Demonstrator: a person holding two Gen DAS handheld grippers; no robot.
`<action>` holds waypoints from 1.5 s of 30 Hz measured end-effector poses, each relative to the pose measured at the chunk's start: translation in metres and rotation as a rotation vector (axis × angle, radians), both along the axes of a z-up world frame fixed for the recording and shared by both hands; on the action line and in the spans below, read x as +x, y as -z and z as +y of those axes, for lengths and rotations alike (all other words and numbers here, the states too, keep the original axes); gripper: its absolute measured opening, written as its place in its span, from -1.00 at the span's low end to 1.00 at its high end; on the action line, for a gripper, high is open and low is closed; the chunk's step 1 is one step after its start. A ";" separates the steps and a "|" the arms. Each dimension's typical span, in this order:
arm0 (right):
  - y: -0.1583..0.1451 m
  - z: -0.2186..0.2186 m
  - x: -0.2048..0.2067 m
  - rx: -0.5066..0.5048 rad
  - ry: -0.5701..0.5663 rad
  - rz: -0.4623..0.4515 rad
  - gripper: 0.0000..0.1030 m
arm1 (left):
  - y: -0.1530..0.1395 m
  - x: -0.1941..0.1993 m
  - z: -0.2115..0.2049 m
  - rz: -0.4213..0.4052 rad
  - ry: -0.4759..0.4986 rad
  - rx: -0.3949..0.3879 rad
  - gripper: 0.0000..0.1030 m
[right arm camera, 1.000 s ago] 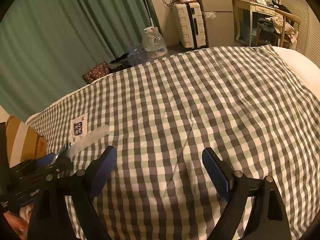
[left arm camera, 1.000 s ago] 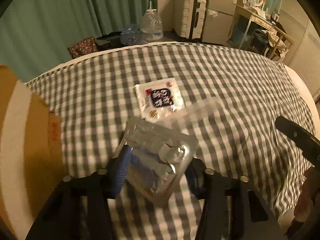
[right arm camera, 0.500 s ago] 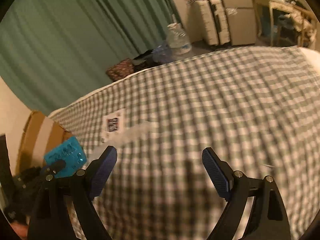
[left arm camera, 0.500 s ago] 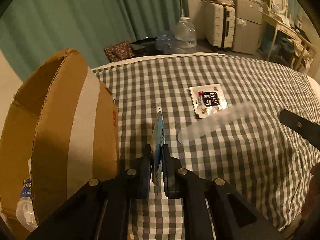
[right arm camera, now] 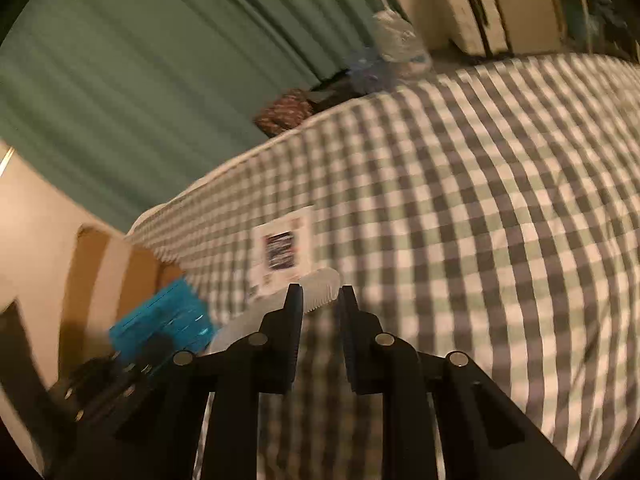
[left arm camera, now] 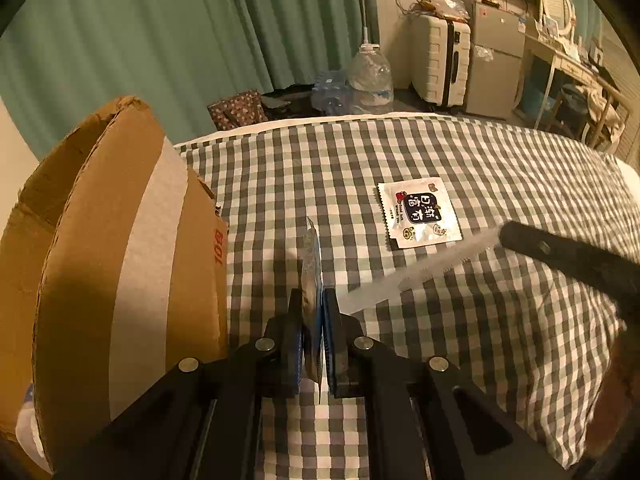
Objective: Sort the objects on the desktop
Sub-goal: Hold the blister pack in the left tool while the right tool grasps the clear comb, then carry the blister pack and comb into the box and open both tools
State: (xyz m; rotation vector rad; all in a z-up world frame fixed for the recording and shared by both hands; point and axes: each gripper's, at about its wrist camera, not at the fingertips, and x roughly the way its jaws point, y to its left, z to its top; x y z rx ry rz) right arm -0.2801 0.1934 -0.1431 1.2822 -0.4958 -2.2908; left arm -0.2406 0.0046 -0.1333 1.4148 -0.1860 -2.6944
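My left gripper [left arm camera: 314, 300] is shut on a flat blue and silver blister pack [left arm camera: 311, 264], held edge-on above the checked bed cover, just right of a cardboard box [left arm camera: 120, 264]. The pack shows blue in the right wrist view [right arm camera: 160, 320]. A white snack packet [left arm camera: 418, 214] lies ahead on the cover, also in the right wrist view [right arm camera: 282, 246]. A clear plastic comb [left arm camera: 416, 270] lies beside it. My right gripper [right arm camera: 319, 298] has its jaws nearly closed around the comb's end [right arm camera: 320, 294]; the view is blurred.
The checked cover [left arm camera: 440, 152] spreads to the right and far side. Beyond the bed stand a large water bottle [left arm camera: 370, 76], a white suitcase [left arm camera: 440, 64] and a desk [left arm camera: 568, 76]. Green curtains hang behind.
The left gripper closed on the blister pack, turned it on edge and carried it left toward the box. The right gripper swung left to the comb and narrowed its jaws.
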 end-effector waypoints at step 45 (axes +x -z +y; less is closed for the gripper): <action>0.041 -0.088 0.083 0.651 -0.494 -0.060 -0.28 | 0.011 0.067 -0.021 -0.016 0.104 -0.050 -0.83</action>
